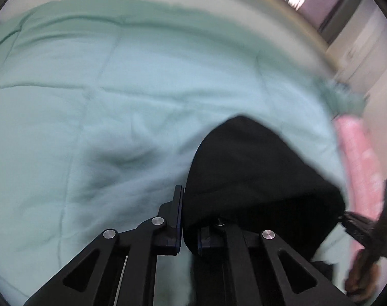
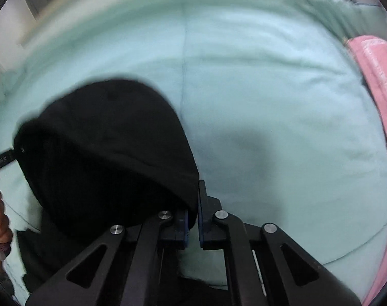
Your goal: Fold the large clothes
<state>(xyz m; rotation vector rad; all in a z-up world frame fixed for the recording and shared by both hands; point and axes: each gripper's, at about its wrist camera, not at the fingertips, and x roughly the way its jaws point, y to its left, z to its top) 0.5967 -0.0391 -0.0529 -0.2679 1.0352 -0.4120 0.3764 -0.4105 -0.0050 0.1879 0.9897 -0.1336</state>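
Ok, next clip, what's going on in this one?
A person is working with a handheld gripper in each hand on a black garment over a bed covered with a pale green quilt. The left gripper and the right gripper are both shut on an edge of the garment, which bunches up between them. A pink cloth lies along the bed's right side. The pictures are blurred, and no fold is laid yet.

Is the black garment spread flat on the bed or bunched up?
Bunched and lifted. The black garment hangs in a rounded drape between the left gripper and right gripper, both shut on it, above the mint bedspread.
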